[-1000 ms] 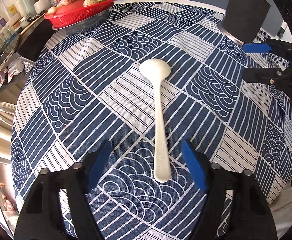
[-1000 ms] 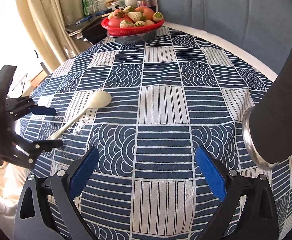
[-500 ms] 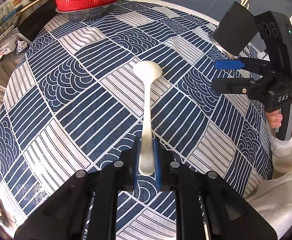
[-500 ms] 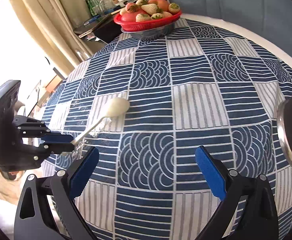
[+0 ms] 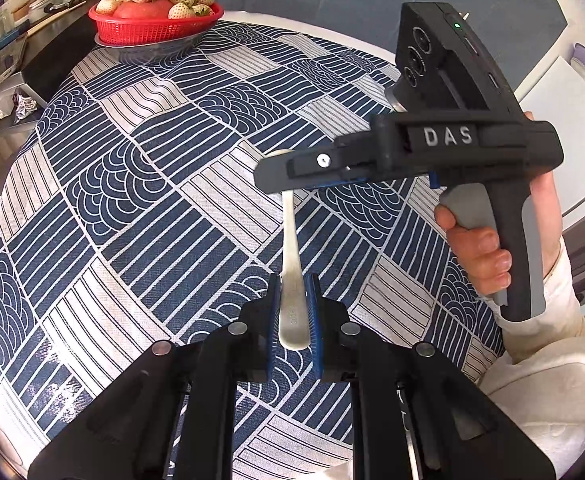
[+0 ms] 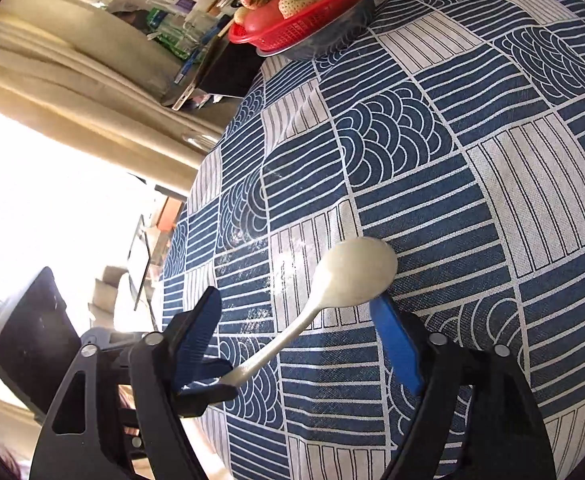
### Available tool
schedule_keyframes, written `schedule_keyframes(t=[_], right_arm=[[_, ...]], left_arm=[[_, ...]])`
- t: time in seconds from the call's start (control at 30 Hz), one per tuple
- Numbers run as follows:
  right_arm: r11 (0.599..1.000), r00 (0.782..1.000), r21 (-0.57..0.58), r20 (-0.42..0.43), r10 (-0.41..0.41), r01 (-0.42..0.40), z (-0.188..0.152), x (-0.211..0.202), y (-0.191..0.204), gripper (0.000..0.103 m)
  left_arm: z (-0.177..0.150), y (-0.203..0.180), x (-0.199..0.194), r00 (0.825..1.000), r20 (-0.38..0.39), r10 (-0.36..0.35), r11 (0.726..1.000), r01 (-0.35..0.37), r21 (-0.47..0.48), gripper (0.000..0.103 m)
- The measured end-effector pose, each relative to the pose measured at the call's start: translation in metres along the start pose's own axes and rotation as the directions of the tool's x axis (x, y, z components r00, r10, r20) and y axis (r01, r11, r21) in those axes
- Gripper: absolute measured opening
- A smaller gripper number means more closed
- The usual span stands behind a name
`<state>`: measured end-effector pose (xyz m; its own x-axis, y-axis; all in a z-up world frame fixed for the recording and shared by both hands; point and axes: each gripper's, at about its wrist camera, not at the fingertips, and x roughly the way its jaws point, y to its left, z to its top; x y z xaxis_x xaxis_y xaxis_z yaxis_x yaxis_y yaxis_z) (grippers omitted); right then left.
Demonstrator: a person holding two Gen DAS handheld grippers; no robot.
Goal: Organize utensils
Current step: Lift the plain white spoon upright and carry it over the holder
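Note:
A white plastic spoon (image 5: 292, 240) is held off the blue patterned tablecloth (image 5: 132, 200) by its handle end, with my left gripper (image 5: 294, 312) shut on it. In the left wrist view my right gripper (image 5: 270, 172) is side-on across the spoon's bowl and hides it. From the right wrist view the spoon bowl (image 6: 356, 272) lies just past my right gripper (image 6: 298, 336), and the handle runs back between its jaws to the left gripper (image 6: 208, 380). The right jaws are closing around the spoon's neck, and the blue pads (image 6: 396, 348) stand clear of it.
A red basket of strawberries and fruit (image 5: 152, 28) sits on a bowl at the table's far edge, also the red basket (image 6: 304, 20) in the right wrist view. A hand (image 5: 476, 256) holds the right gripper's handle. A cluttered shelf lies beyond the table on the left.
My left gripper shut on the spoon's handle and raised it off the cloth. My right gripper swung in from the right, rolled, and now straddles the spoon with narrower jaws.

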<state>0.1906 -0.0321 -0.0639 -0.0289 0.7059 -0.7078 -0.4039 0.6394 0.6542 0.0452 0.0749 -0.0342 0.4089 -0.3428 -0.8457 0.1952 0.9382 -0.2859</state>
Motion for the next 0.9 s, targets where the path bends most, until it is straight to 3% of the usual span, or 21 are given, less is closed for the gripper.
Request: schedule_keyframes(t=[0.07,0.17,0.2,0.23,0.43,0.53,0.6,0.67,0.77,0.9], right_arm=[[0.999,1.000,0.043,0.006,0.018,-0.018,0.004,0.002,-0.005,0.064],[0.997,0.999,0.062,-0.009,0.051,-0.051,0.006,0.009,-0.011,0.027],[0.993,0.996,0.074,-0.008,0.094,-0.093,0.005,0.010,-0.014,0.009],[0.990,0.993,0.078,0.001,0.118,-0.117,0.006,0.008,-0.016,0.008],[0.990,0.986,-0.012,0.084,0.142,-0.141,0.007,-0.015,-0.003,0.007],[0.992,0.984,-0.064,0.135,0.116,-0.108,0.009,-0.037,0.006,0.007],[0.992,0.981,-0.088,0.160,0.106,-0.093,0.010,-0.050,0.011,0.007],[0.992,0.978,-0.109,0.189,0.087,-0.067,0.008,-0.062,0.014,0.007],[0.990,0.973,-0.130,0.214,0.089,-0.061,0.006,-0.076,0.018,0.007],[0.987,0.966,-0.147,0.240,0.096,-0.062,0.000,-0.088,0.022,0.007]], left_arm=[[0.001,-0.001,0.001,1.000,-0.006,-0.019,1.000,0.019,0.004,0.014],[-0.001,-0.001,0.002,1.000,-0.013,-0.011,1.000,0.011,0.009,0.014],[-0.001,0.000,0.002,1.000,-0.016,-0.016,1.000,0.016,0.006,0.013],[-0.002,0.001,0.003,0.999,-0.024,-0.032,0.999,0.032,0.001,0.001],[0.003,-0.002,0.002,1.000,-0.021,-0.014,1.000,0.015,0.022,0.001],[0.008,-0.006,0.001,1.000,-0.011,-0.005,0.999,0.005,0.041,0.001],[0.012,-0.007,-0.002,1.000,0.011,-0.003,0.999,0.002,0.042,0.006],[0.015,-0.009,-0.006,0.999,0.039,-0.001,0.999,-0.001,0.048,0.028],[0.021,-0.014,-0.012,0.997,0.072,-0.039,0.998,0.035,0.056,0.049],[0.028,-0.030,-0.011,0.996,0.081,-0.048,0.993,0.039,0.110,0.051]])
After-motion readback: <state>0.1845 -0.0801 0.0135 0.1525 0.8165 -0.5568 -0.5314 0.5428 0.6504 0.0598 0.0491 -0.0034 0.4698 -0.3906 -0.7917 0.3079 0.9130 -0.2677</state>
